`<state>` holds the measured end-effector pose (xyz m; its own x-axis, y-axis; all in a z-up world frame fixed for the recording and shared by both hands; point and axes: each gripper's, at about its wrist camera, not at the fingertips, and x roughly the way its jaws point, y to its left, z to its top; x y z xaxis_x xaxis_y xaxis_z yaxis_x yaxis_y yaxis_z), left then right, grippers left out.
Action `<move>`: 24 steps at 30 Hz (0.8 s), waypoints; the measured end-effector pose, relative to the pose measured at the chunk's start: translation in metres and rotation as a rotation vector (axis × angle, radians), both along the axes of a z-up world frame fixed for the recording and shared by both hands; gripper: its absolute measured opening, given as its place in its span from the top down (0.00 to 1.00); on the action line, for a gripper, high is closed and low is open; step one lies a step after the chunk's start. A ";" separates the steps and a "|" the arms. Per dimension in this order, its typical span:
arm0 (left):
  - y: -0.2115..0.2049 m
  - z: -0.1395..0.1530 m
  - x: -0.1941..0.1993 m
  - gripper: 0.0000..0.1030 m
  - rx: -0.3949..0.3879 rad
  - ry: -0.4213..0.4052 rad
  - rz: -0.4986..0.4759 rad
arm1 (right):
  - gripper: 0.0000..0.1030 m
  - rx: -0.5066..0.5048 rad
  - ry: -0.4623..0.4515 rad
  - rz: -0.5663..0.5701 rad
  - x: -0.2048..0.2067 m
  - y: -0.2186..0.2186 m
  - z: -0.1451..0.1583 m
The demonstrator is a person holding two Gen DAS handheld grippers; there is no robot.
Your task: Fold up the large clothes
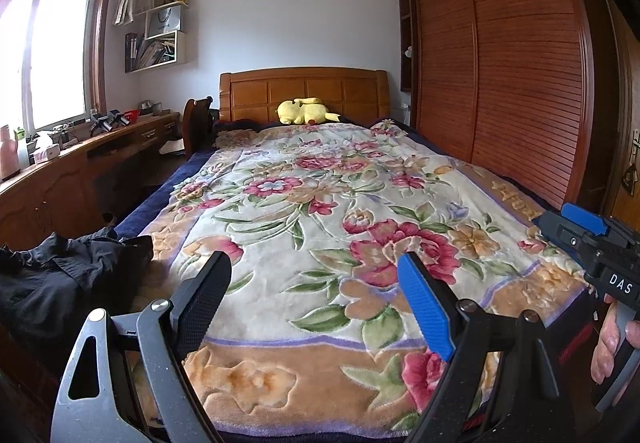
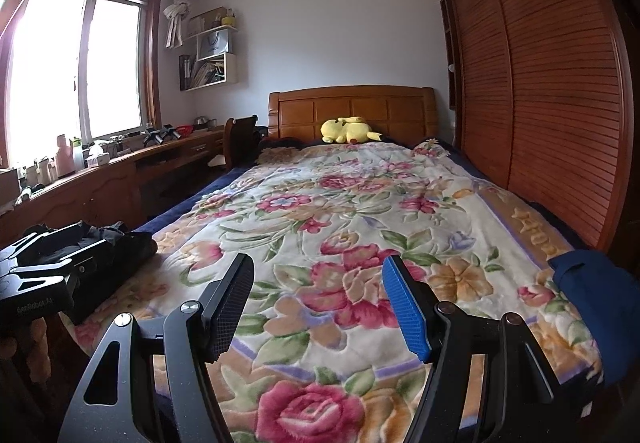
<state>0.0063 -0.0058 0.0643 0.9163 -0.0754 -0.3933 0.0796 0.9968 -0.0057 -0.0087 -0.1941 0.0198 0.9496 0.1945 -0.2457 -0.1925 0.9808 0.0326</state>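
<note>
A crumpled black garment (image 1: 60,275) lies at the near left corner of the bed, on the floral blanket (image 1: 312,203); it also shows in the right wrist view (image 2: 116,247). A dark blue garment (image 2: 592,307) lies at the near right edge of the bed. My left gripper (image 1: 316,275) is open and empty, held above the foot of the bed, right of the black garment. My right gripper (image 2: 320,279) is open and empty above the blanket (image 2: 340,211), left of the blue garment. The right gripper (image 1: 580,231) shows at the right of the left wrist view, the left gripper's body (image 2: 40,275) at the left of the right wrist view.
A yellow plush toy (image 1: 304,111) lies by the wooden headboard (image 1: 304,91). A tall slatted wardrobe (image 1: 512,63) runs along the bed's right side. A long wooden desk (image 1: 80,163) with bottles and clutter stands under the window on the left, a chair (image 1: 198,123) beside it.
</note>
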 end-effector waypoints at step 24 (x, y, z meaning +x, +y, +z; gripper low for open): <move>0.006 0.003 -0.002 0.17 -0.006 -0.010 0.008 | 0.33 -0.003 -0.005 0.015 0.000 -0.003 0.001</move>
